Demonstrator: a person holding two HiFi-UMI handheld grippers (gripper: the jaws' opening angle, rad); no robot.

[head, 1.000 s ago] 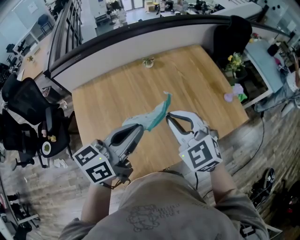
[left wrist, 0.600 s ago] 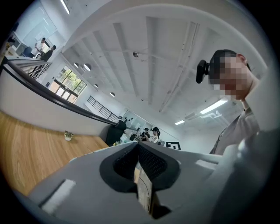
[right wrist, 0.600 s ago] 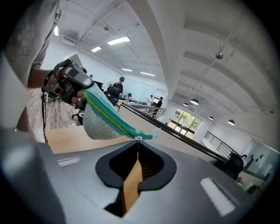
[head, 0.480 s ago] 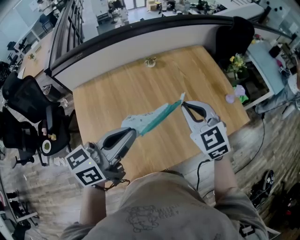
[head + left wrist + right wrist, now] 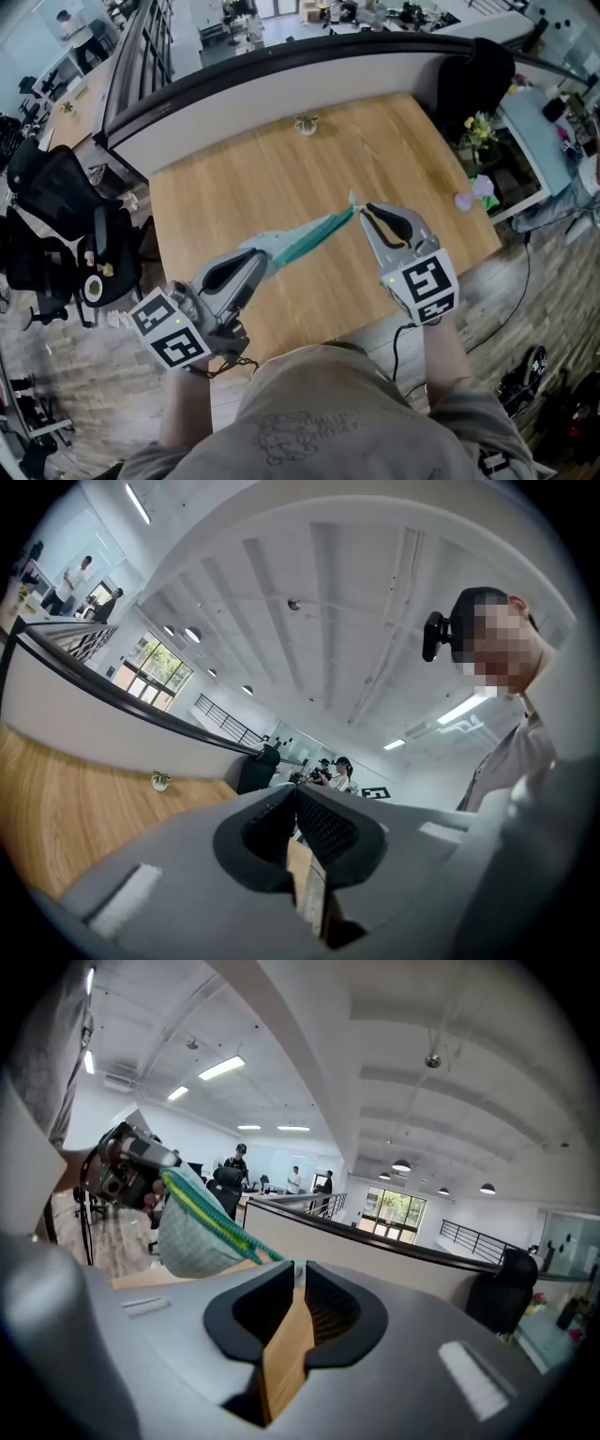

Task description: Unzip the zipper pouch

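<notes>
A teal zipper pouch [image 5: 305, 239] hangs stretched above the wooden table [image 5: 234, 183], held between my two grippers. My left gripper [image 5: 265, 255] is shut on the pouch's near left end; in the left gripper view its jaws [image 5: 294, 794] are pressed together and the pouch is hidden. My right gripper [image 5: 361, 214] pinches the zipper pull at the pouch's far right end. Its jaws have just been opening slightly, with the pull still between the tips [image 5: 294, 1269]. In the right gripper view the pouch [image 5: 192, 1232] shows with its green zipper [image 5: 220, 1221] running to those tips.
A small plant [image 5: 307, 124] sits at the table's far edge by the curved partition [image 5: 281, 80]. Flowers [image 5: 478, 131] and a purple object [image 5: 472, 192] lie off the right edge. A black office chair [image 5: 52, 216] stands at the left.
The right gripper has moved right, away from the left one. The pouch, which pointed up and away before, now lies pulled out long between the two grippers.
</notes>
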